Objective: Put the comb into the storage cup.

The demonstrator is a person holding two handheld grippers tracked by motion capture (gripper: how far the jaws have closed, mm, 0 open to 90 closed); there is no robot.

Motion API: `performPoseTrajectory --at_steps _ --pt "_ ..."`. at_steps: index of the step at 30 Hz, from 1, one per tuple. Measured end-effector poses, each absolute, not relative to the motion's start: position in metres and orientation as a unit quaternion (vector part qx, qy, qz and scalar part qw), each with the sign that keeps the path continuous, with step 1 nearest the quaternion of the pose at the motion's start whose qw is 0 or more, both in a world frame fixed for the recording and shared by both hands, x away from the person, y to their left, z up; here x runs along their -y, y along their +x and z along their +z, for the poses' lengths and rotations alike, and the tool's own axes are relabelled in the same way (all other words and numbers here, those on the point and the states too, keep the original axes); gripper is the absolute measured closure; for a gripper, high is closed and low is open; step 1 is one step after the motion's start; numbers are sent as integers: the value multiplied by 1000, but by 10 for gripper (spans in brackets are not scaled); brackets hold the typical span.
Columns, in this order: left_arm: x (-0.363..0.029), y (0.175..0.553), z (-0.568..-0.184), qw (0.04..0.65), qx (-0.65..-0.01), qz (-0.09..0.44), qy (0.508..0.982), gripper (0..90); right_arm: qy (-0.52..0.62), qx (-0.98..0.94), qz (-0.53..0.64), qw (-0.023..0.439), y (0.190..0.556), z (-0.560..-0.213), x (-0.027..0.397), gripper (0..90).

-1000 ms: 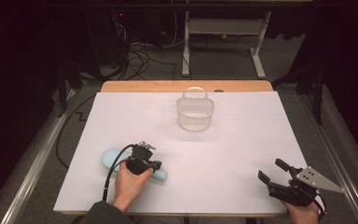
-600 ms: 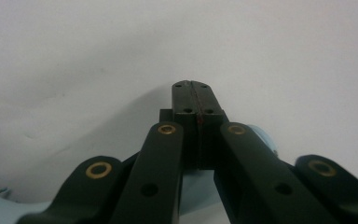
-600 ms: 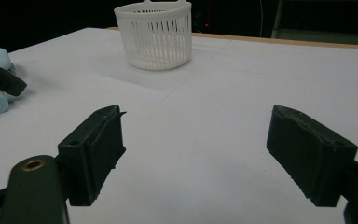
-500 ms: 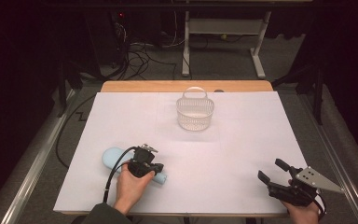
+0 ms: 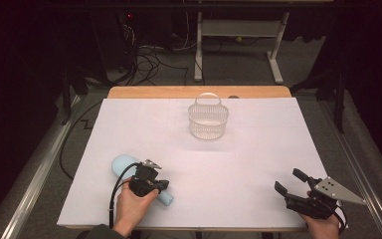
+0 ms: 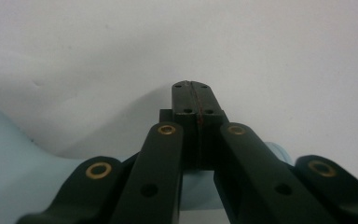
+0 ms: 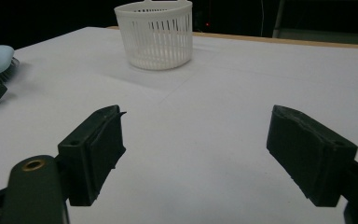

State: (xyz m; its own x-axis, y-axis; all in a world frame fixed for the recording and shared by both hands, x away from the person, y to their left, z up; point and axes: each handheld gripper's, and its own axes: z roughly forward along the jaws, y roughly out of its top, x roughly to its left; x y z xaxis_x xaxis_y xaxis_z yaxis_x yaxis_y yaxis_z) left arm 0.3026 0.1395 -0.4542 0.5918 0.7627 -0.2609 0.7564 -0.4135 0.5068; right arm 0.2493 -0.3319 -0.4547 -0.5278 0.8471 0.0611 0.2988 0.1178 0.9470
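Note:
A pale blue brush-like thing (image 5: 122,165) lies on the white table top (image 5: 238,164) at the near left, its rounded head to the left and its handle end (image 5: 167,199) to the right. My left gripper (image 5: 160,185) sits low over its handle, jaws shut with nothing between them. In the left gripper view the closed tips (image 6: 196,88) reach past the blue body (image 6: 14,168) over bare table. My right gripper (image 5: 289,181) rests at the near right, open and empty (image 7: 196,154).
A white slotted basket (image 5: 208,119) with an upright handle stands at the middle back of the table, and it appears ahead of the right jaws (image 7: 154,32). A wooden strip (image 5: 199,92) edges the far side. Cables and a metal stand are on the floor beyond.
The left gripper has shifted slightly toward the near edge over the blue thing. The right gripper and the basket have stayed put.

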Motion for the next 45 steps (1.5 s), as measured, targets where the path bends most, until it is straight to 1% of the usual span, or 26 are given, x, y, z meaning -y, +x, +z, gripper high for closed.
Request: performPoseTrajectory --at_steps 45 --pt "-165 271 -453 298 -455 17 839 900 406 -701 527 257 256 -455 330 196"
